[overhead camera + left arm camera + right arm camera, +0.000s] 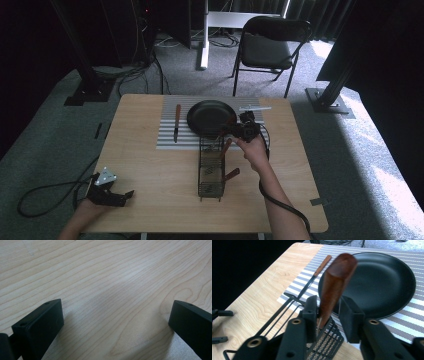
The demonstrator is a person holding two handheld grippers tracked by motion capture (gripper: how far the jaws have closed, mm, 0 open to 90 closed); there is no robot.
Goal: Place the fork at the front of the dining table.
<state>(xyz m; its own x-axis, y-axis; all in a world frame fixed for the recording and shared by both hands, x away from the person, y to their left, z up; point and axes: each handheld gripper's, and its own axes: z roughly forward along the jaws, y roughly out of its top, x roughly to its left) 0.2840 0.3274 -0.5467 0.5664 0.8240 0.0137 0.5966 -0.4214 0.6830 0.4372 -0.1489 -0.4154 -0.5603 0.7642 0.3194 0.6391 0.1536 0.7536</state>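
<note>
My right gripper hangs over the far end of a black wire caddy. A brown wooden utensil handle stands up between its jaws. The handle touches the left jaw, and a thin gap shows at the other, so the jaws are open around it. A second wooden handle leans out of the caddy nearer me. My left gripper rests open on the bare wood at the table's front left corner, holding nothing.
A round black pan sits on a striped mat just beyond the caddy. A wooden-handled knife lies left of it, a silver utensil at its right. A chair stands behind the table.
</note>
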